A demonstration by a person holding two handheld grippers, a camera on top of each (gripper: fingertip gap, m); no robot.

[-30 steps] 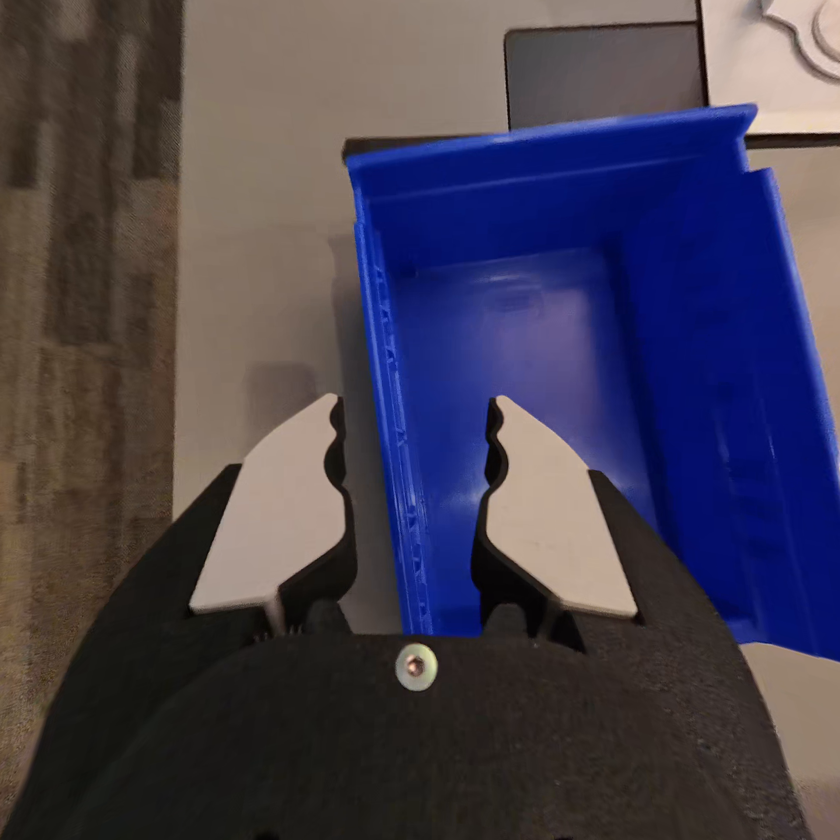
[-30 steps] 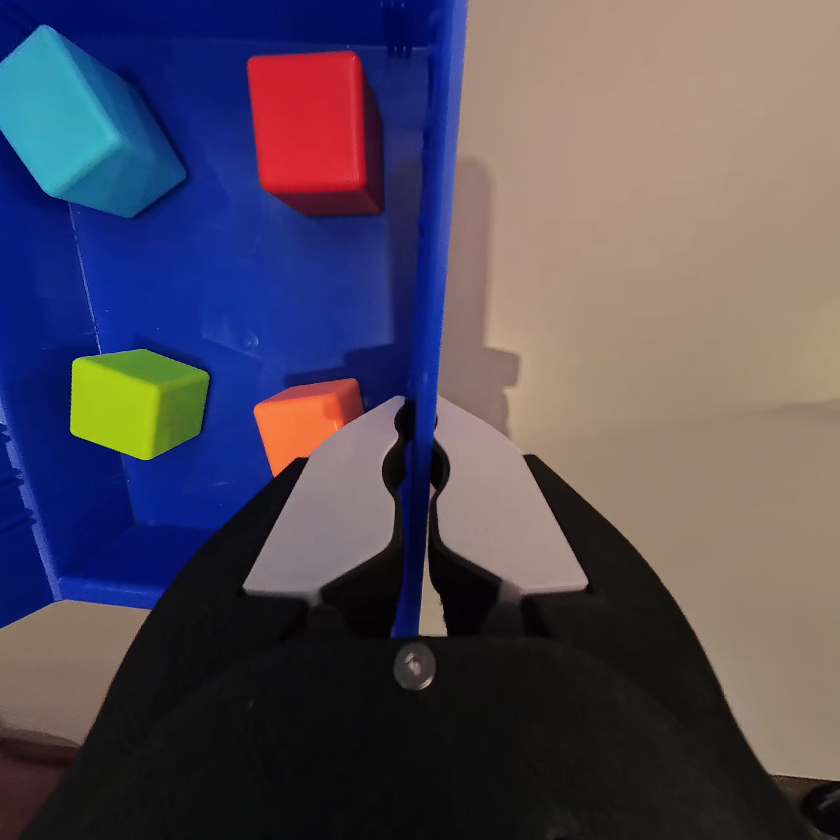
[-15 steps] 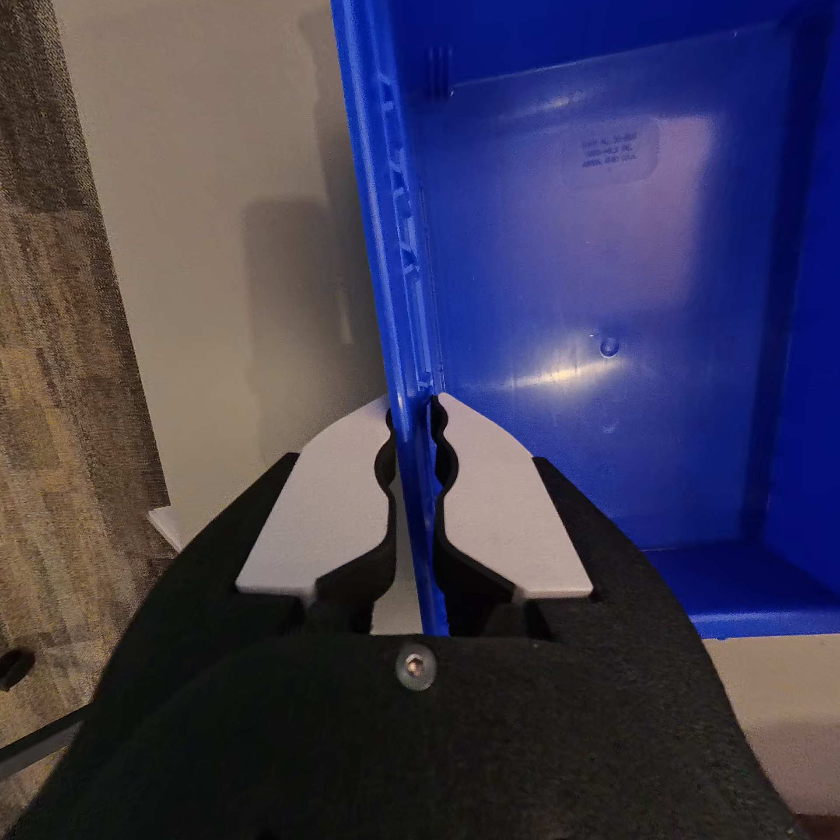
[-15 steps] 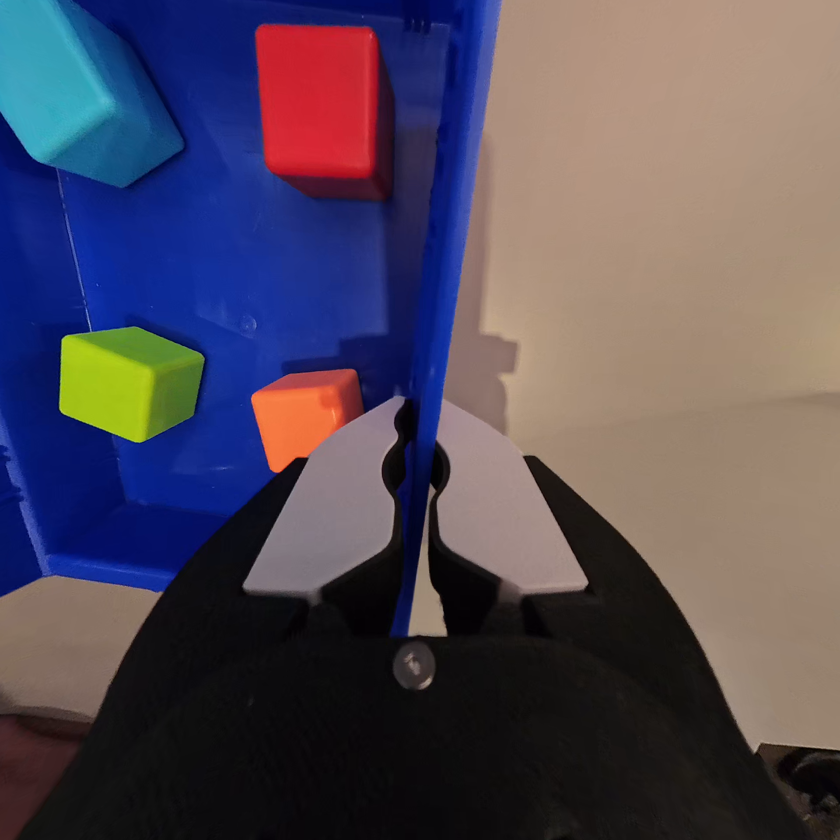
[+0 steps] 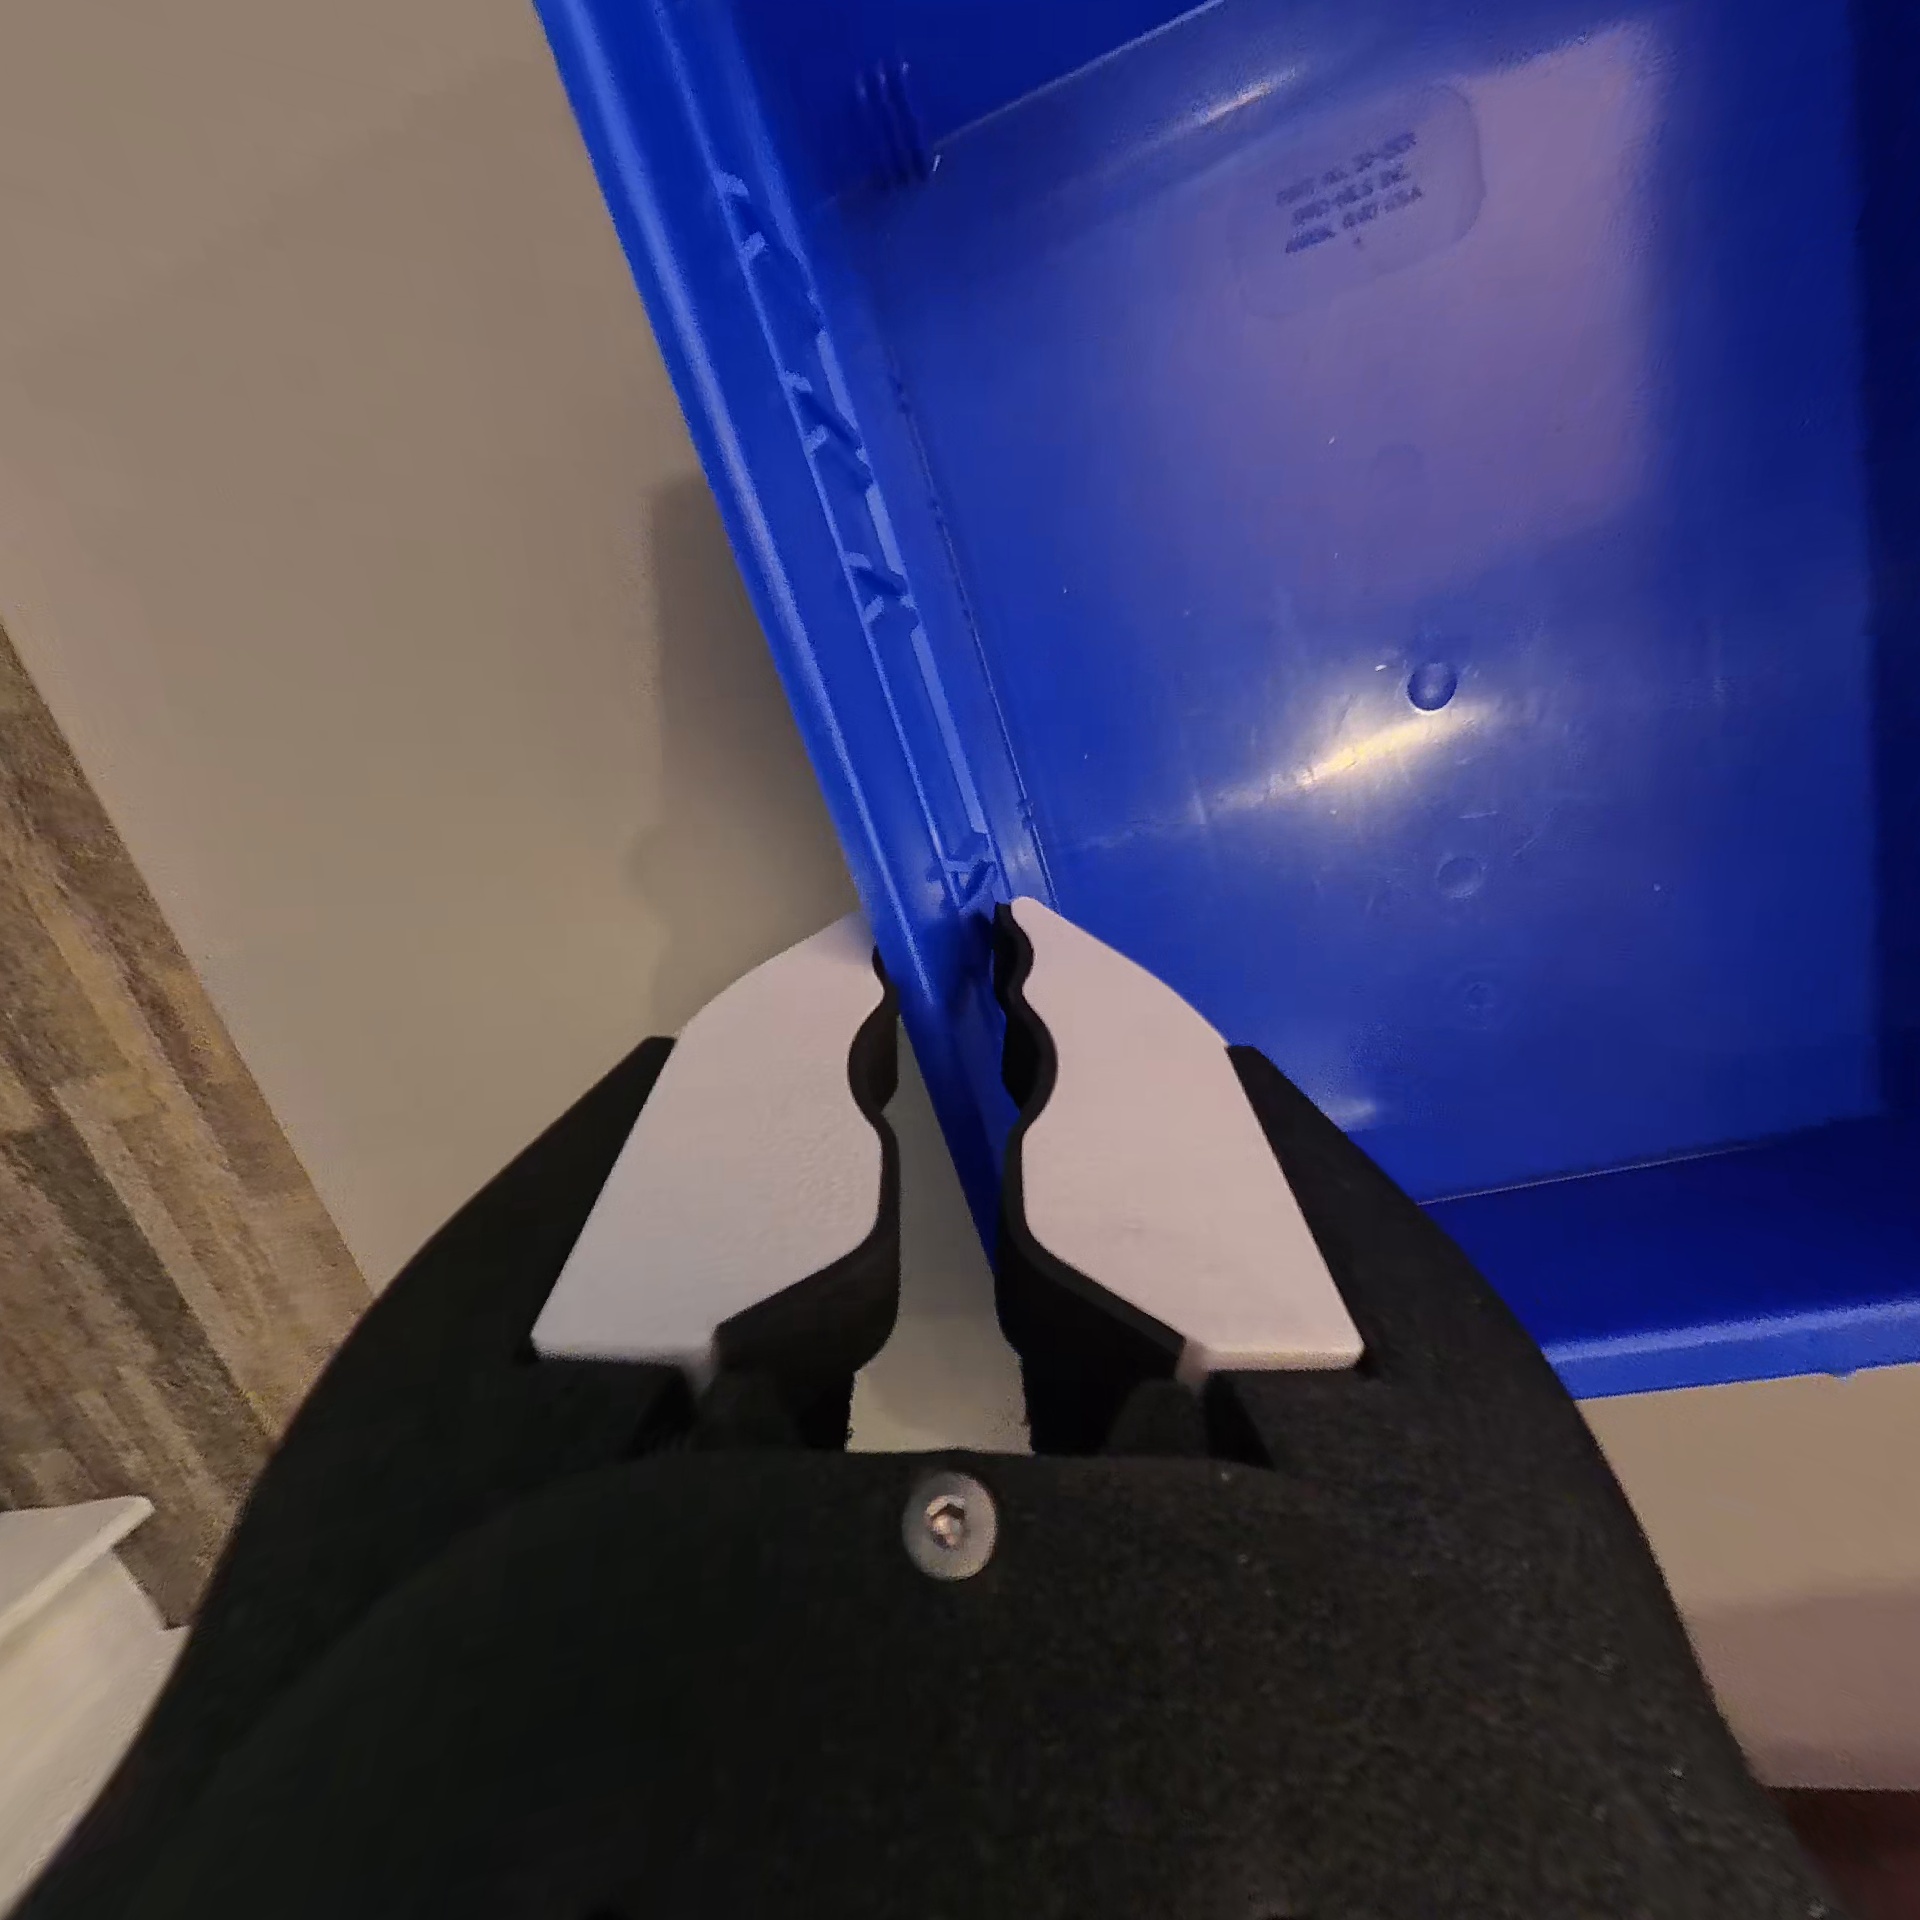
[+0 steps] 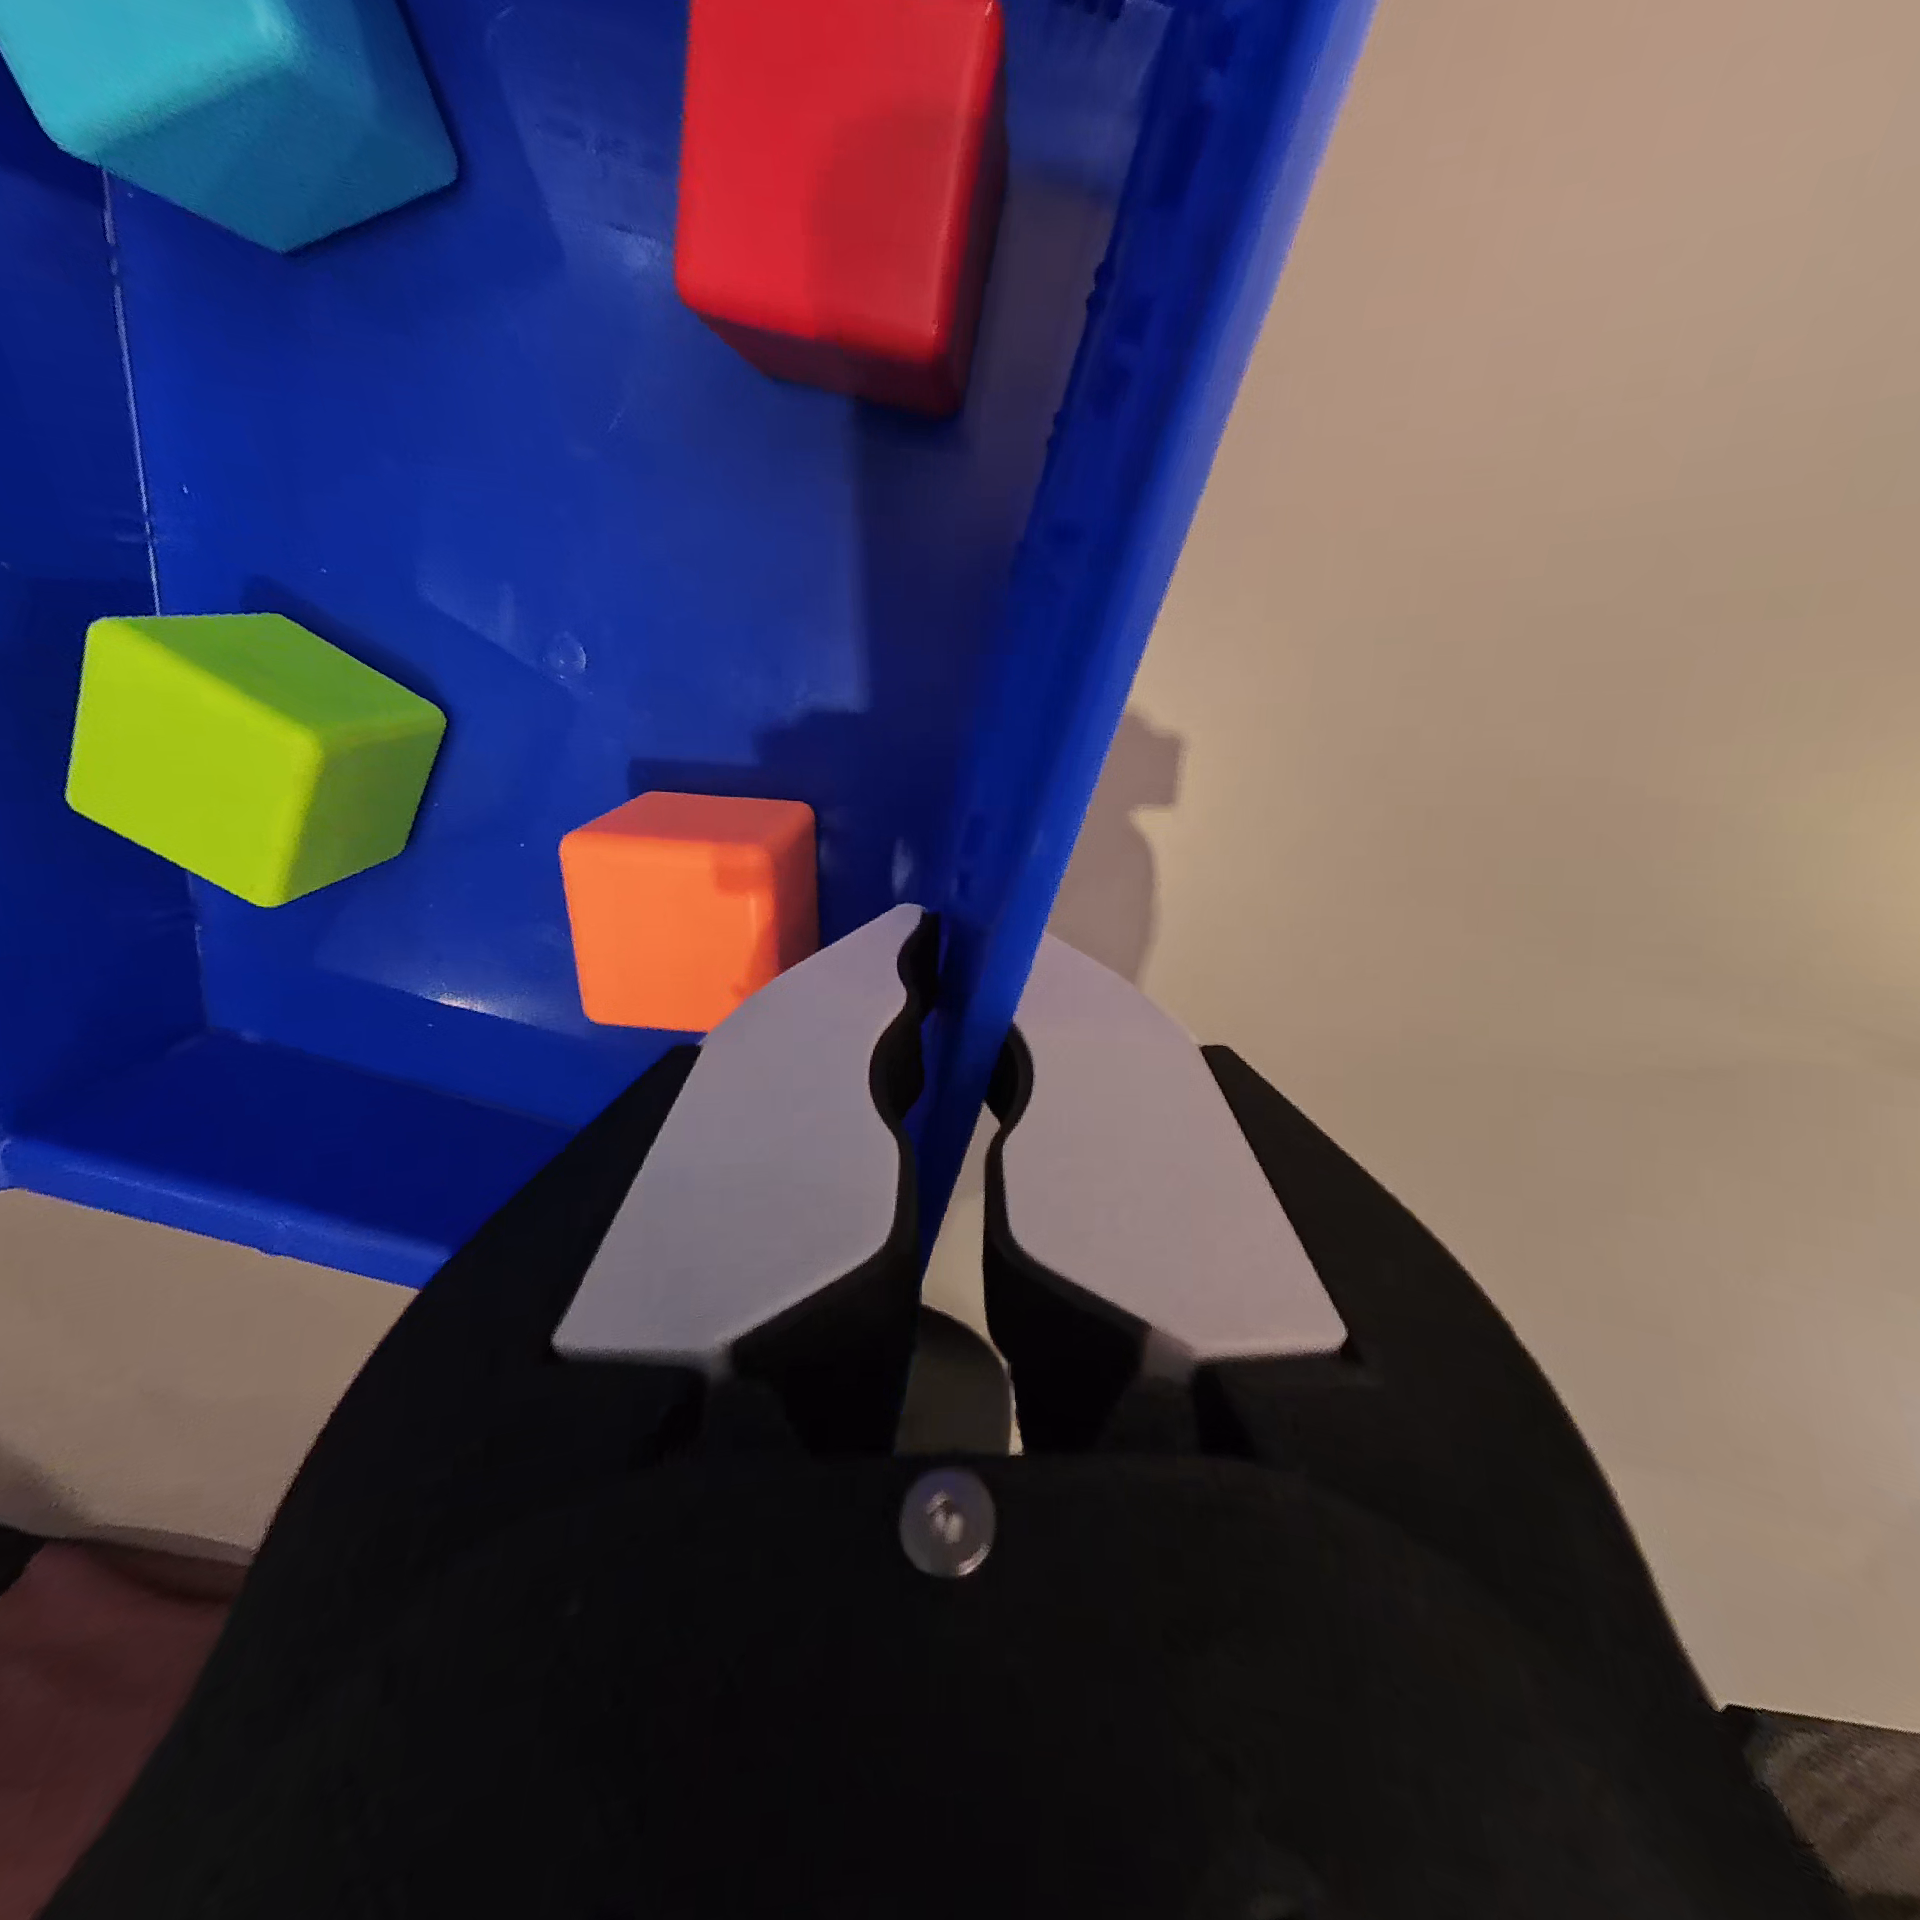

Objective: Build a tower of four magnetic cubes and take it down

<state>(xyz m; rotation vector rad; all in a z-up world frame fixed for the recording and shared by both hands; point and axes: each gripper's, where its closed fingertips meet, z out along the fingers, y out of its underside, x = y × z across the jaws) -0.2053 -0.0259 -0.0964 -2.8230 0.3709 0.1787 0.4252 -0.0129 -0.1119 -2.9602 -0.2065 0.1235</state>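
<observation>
Left claw pinching empty blue bin's wall, right claw pinching cube bin's wall; advising level, steady carrying so 4 cubes aren't sliding.

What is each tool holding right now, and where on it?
Both grip blue bins by a side wall near the front. The left tool pinches an empty bin's left wall; the right tool pinches the right wall of the bin holding four cubes.
</observation>
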